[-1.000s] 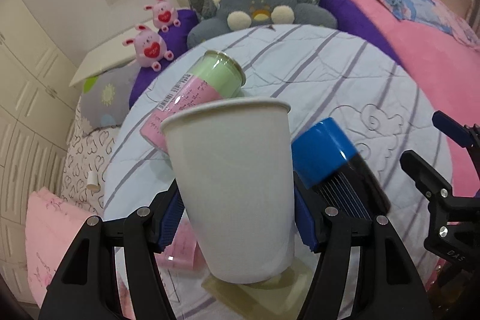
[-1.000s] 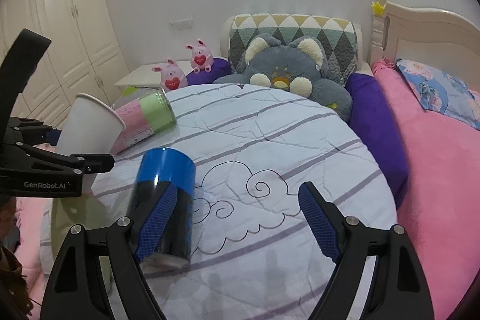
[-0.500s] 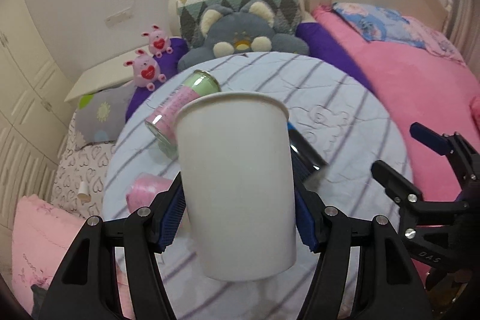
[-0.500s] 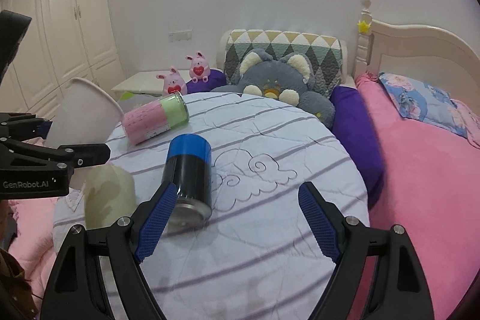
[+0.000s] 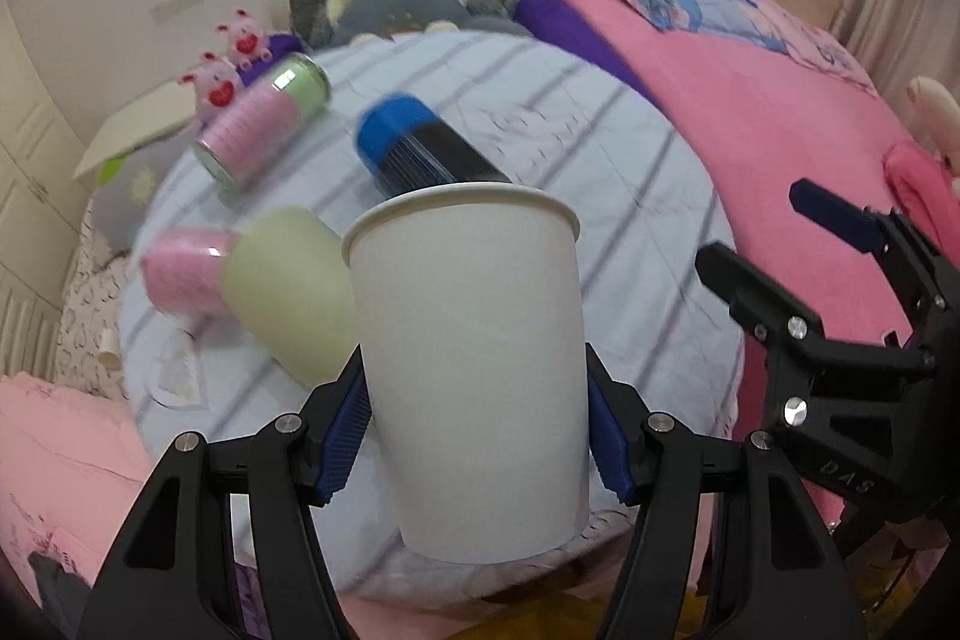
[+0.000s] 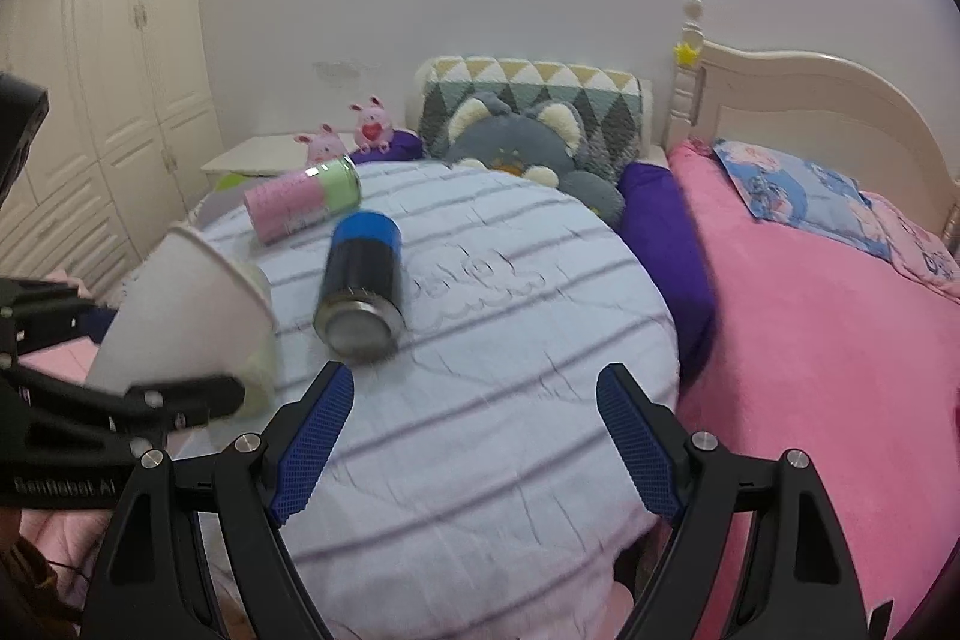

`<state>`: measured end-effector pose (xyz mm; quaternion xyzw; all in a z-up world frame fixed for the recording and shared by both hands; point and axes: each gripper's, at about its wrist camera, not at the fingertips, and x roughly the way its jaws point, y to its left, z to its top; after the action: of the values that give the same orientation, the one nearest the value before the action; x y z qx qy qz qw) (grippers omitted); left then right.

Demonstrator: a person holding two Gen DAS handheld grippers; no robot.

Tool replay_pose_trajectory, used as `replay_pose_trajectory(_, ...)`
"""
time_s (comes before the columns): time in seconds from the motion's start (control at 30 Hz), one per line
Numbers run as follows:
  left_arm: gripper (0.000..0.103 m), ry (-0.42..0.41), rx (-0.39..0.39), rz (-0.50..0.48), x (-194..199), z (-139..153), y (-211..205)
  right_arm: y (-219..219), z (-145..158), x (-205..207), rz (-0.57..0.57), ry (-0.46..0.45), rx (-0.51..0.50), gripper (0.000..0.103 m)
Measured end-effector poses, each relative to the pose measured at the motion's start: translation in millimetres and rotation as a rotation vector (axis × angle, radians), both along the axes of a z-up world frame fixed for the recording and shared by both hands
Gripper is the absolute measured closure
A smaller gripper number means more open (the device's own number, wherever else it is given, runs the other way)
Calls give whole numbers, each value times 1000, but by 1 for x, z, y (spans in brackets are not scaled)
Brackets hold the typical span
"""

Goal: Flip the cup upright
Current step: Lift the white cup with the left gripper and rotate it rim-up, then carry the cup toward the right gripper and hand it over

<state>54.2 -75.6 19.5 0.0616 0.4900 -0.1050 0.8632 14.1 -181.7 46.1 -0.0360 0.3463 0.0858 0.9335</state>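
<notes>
My left claw (image 5: 474, 436) pinches the white paper cup (image 5: 471, 364) low on its wall, rim up and leaning a little, held in the air just off the near edge of the round quilted counter (image 5: 630, 220). My right claw (image 6: 474, 439) stands spread and holds nothing, hovering over the near part of the counter, to the right of the cup.

The risks I judge from here:
- The paper wall is thin; too hard a squeeze could buckle it, and too light a one could let the cup slide out, since it tapers downward.
- The quilt looks soft and uneven, so a tilted release could tip the cup straight over.
- The pale green cup (image 5: 288, 304) lies on its side just ahead-left of my left claw, with a pink roll (image 5: 180, 274) touching it; the blue-capped black can (image 6: 360, 286) lies just ahead. Setting down among them could knock one rolling.
- My two claws are near each other and could clash.

Writing: "GenRobot.AI" on the left claw's body in the right view, blurred; "DAS" on the right claw's body in the left view. The label on the pink and green can (image 6: 303, 202) is too blurred to read.
</notes>
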Motion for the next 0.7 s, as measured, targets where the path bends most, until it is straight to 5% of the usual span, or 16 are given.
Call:
replay_pose_trajectory(0.3,37,74,-4,5,-11,-40,-17,-19,-23,-11,-40,61,5,18)
replay_pose_trajectory(0.33,34,80,-2,7,-11,-43,-17,-19,-25,-11,-42,66,-1,18)
replay_pose_trajectory(0.4,6,80,-6,14,-9,-49,-17,-18,-28,-12,-40,75,-8,18)
replay_pose_trajectory(0.7,6,55,3,5,-9,-46,-16,-21,-25,-13,-58,74,-8,18)
